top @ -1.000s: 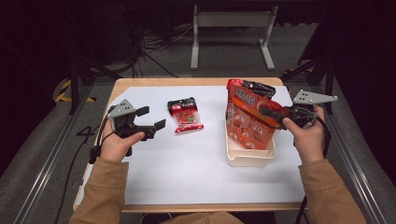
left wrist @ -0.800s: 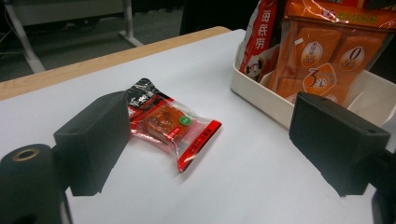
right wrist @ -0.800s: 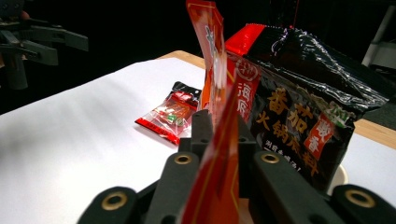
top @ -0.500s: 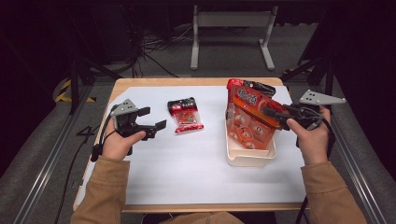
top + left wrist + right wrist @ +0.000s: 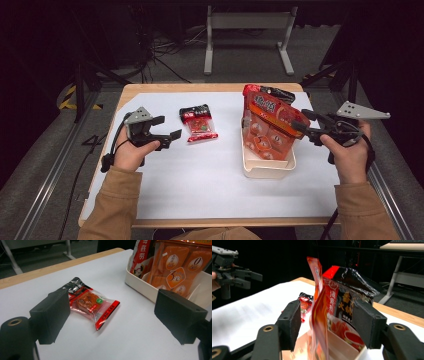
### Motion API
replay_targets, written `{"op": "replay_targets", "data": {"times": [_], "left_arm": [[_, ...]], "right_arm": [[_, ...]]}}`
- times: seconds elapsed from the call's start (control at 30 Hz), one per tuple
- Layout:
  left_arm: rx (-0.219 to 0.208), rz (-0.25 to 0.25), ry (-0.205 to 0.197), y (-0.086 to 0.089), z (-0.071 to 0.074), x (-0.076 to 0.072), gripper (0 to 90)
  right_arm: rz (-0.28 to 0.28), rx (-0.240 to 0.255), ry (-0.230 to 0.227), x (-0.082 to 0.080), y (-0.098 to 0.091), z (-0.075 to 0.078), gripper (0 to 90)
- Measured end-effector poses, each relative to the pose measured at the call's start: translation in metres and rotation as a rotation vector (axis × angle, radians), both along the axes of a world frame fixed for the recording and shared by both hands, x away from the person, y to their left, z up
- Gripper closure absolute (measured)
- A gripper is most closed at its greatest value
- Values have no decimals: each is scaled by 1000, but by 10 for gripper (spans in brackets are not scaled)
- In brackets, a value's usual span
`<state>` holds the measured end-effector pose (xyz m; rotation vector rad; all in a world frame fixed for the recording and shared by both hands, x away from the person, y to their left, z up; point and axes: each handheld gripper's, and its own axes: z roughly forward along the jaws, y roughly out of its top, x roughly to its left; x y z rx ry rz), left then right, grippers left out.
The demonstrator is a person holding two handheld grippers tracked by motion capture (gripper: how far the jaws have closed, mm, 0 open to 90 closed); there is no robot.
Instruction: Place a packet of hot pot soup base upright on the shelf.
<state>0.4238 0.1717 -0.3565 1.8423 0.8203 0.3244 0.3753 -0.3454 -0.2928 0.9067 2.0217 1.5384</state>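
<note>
Orange packet point(image 5: 320, 315) between parted fingers point(image 5: 293, 322)

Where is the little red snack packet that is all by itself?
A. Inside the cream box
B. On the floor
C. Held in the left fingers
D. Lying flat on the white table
D: the little red snack packet lies flat on the white table, apart from the cream box.

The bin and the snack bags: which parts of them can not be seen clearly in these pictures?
- Bin floor, high view: covered by the orange bag.
- Dark bag behind it, high view: mostly hidden by the orange bag.
- Small packet, left gripper view: its left end is behind a black jaw; print too small.
- Bin, right gripper view: blurred.
</note>
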Motion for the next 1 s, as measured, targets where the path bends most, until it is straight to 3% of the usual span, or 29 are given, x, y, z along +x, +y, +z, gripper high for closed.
{"op": "replay_targets", "data": {"times": [0.43, 0.47, 0.57, 0.6, 0.67, 0.83, 1.0], "left_arm": [[25, -6, 22, -11, -9, 5, 192], [28, -4, 31, -13, -11, 6, 193], [40, -7, 33, -17, -15, 9, 194], [49, -10, 31, -18, -16, 10, 194], [46, -5, 41, -21, -20, 13, 194], [45, 17, 37, -28, -35, 21, 192], [64, 27, 62, -33, -50, 29, 192]], "right_arm": [[-28, -34, 28, -21, -18, -8, 347], [-31, -74, 46, -22, -18, -10, 342], [-33, -107, 60, -23, -18, -11, 334], [-31, -140, 67, -23, -16, -13, 320], [-30, -149, 69, -23, -15, -14, 316], [-29, -149, 75, -22, -14, -20, 309], [-29, -144, 74, -21, -14, -22, 305]]}}
